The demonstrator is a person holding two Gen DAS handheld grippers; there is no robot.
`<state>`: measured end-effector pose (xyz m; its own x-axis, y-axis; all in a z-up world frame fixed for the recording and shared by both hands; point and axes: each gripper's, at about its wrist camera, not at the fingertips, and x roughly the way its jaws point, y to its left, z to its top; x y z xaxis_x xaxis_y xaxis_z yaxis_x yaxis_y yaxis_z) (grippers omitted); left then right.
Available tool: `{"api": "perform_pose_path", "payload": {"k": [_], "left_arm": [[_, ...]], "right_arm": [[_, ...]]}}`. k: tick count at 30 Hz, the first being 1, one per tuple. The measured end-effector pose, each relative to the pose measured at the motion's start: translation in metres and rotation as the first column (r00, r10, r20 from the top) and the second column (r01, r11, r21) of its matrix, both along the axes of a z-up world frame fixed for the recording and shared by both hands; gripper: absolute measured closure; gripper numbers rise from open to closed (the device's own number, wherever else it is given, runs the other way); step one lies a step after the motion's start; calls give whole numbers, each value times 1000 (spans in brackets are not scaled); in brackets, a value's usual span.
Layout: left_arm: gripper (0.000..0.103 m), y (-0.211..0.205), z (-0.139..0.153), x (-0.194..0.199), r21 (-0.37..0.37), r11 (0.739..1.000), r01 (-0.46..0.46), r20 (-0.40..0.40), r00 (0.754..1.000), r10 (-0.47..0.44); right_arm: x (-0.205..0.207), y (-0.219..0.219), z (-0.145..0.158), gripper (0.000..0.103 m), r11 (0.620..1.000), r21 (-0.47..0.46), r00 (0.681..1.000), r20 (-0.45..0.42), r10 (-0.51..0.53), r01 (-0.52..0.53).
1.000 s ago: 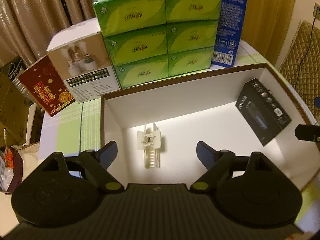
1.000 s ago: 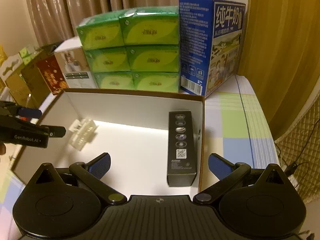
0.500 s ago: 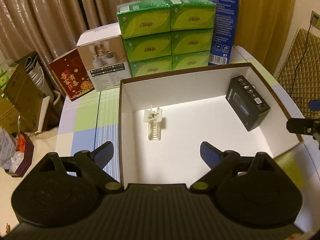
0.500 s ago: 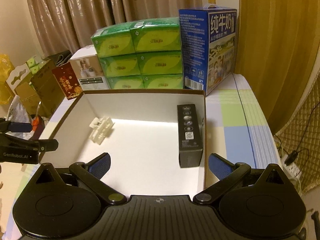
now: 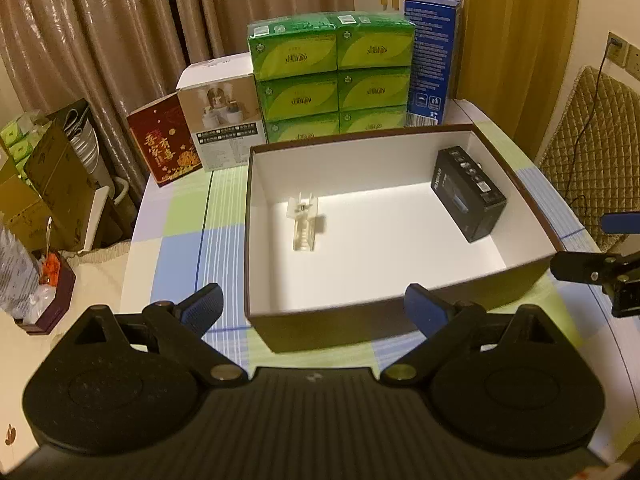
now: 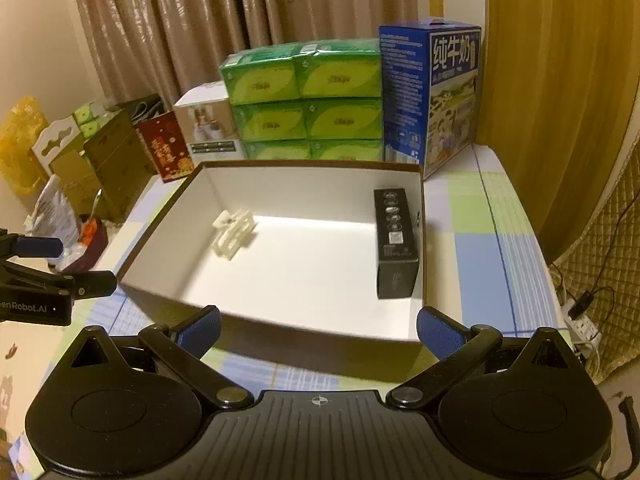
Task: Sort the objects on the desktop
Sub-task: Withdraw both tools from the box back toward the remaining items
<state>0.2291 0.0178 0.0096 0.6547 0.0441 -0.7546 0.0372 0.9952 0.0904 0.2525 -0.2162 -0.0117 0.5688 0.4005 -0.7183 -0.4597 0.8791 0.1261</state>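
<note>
My left gripper point(image 5: 310, 308) hangs over the near edge of the table point(image 5: 180, 248) with nothing between its fingers point(image 5: 200, 312), which are opening wider at this moment. My right gripper point(image 6: 318, 330) is also empty, its fingers point(image 6: 438, 332) spread apart in front of the near wall of the box point(image 6: 280, 320).

As I judge it, the sorting is close to done. The clear plastic clip point(image 5: 304, 220) lies on the white floor in the left half of the box, and the black carton point(image 5: 466, 196) lies against the right wall. In both views I see no loose item left on the checked cloth around the box; the stacked green tissue packs point(image 5: 332, 80), the blue milk carton point(image 6: 432, 96) and the 2 gift boxes behind look like backdrop rather than things to sort. What is left, I think, is only to draw clear, unless something sits outside my views.

Compared with 1 second ago, both my grippers have pulled back and risen: then my left fingers stood over the box floor near the clip, now the whole box shows ahead of them. The clip and carton lie where they were.
</note>
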Motion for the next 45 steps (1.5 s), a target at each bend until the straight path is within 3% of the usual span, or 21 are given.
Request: {"api": "perform_pose_path", "payload": {"k": [23,45], "left_arm": [[7,2,-15,-62,0,1000,-24,-65,998,24],[7,1,-41,-90,-26,1000,-13,-135,991,10]], "right_arm": [[-55,2,-14,2,998,-25,997,-57,54,-56],[-76,-5,-41,2,1000,-1,979,-200,28,-29]]}}
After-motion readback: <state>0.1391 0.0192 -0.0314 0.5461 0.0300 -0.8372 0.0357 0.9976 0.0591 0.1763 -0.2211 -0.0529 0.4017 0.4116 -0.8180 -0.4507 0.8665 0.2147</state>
